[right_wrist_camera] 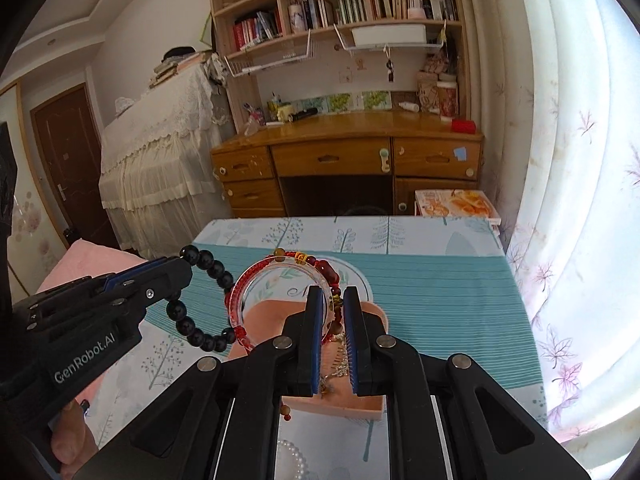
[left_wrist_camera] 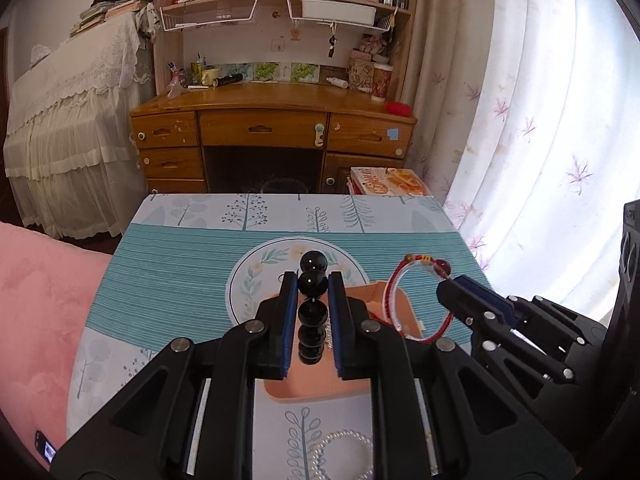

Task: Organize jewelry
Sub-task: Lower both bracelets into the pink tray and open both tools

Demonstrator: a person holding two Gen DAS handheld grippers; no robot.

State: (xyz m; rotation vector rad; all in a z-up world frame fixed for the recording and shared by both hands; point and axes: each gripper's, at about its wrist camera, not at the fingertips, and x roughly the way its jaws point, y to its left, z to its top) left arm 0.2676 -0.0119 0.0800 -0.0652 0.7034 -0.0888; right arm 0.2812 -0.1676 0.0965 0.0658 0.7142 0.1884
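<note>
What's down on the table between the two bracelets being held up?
In the right wrist view, the pink tray shows in the gap between the black bead bracelet and the red bracelet, lying below them.

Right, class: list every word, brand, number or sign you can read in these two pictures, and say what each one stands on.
"GenRobot.AI": white lettering on the side of the left gripper, seen from the right wrist.
Book spines on the bookshelf: too small to read.
Boxes beside the desk: print blurred, unreadable.
Round plate: one script letter shows, perhaps "N"; the rest is hidden.
</note>
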